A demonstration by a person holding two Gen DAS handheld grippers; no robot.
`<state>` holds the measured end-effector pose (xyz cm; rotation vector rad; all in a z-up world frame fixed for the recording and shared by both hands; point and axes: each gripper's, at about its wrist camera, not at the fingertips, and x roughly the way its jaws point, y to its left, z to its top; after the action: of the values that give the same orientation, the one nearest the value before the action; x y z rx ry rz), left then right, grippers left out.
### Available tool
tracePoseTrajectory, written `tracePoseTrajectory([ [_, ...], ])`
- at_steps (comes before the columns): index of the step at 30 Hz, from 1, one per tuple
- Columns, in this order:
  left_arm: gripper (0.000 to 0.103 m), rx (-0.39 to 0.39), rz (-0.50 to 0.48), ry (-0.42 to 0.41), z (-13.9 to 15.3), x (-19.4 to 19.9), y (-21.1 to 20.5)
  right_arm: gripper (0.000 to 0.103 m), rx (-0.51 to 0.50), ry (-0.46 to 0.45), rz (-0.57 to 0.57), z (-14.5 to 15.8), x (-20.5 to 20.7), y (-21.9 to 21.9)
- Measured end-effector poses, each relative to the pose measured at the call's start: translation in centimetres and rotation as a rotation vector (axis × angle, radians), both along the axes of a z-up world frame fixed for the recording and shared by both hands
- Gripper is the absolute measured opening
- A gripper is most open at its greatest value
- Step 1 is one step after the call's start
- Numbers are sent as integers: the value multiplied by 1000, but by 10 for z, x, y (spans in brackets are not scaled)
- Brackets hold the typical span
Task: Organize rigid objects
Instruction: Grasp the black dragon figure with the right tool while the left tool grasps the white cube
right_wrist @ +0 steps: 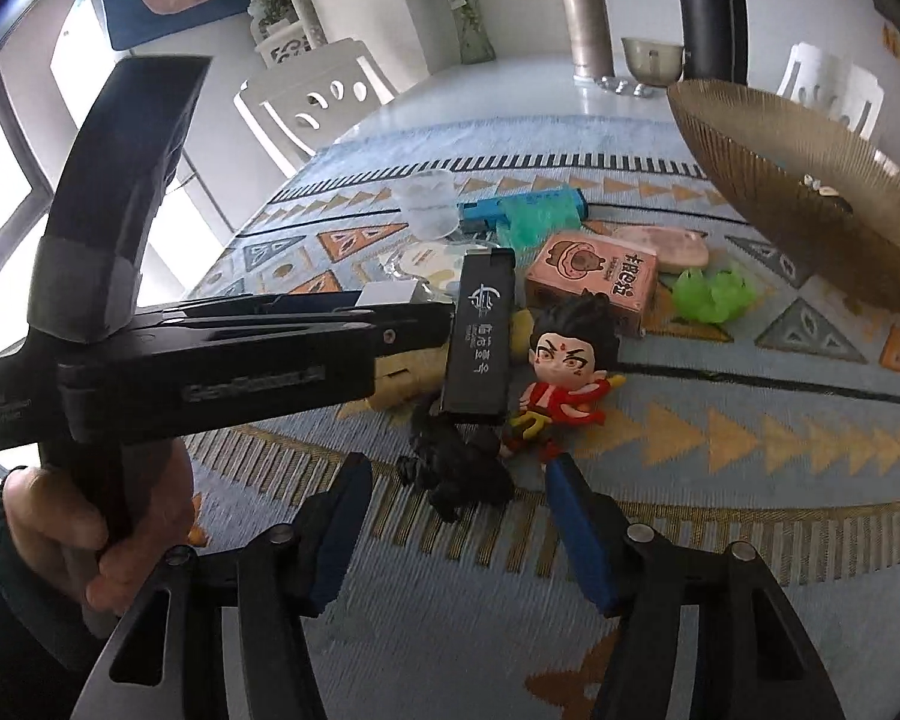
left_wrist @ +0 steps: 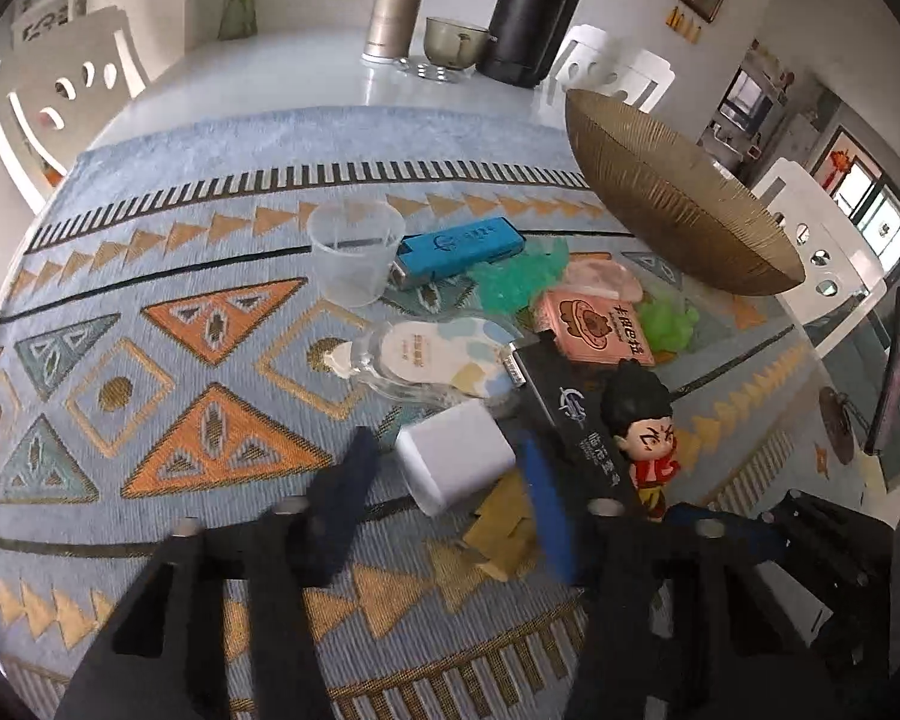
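the left gripper [left_wrist: 450, 474] had its fingers apart around the white cube [left_wrist: 456, 462], near in the clutter. the right gripper [right_wrist: 456, 516] gaped over a black lump [right_wrist: 456, 468]. closing could nudge the black box [left_wrist: 576, 414] (touching the cube) and topple the figurine [left_wrist: 642, 438].

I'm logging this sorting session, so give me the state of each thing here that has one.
left hand-held gripper: open, around the white cube
right hand-held gripper: open, empty
white cube: on the mat, not clamped
gold bowl: upright, something small inside
clear cup: upright, empty
figurine: lying down
black case: closed
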<state>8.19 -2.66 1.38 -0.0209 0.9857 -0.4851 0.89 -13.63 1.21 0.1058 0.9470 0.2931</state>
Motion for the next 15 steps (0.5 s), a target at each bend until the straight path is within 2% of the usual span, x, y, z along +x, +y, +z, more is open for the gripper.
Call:
tracePoseTrajectory([
  [4,38,10,8,-14,3,-2,1,36,-42,-30,-20,0,0,6],
  [6,38,14,22,-17,5,-8,4,33,-43,-44,-19,1,-1,7],
  [11,38,-45,46,-34,16,-33,13,32,2,-73,7,10,-18,-3],
  [15,38,-43,66,-70,21,-61,14,32,-1,-117,20,21,-40,-13],
])
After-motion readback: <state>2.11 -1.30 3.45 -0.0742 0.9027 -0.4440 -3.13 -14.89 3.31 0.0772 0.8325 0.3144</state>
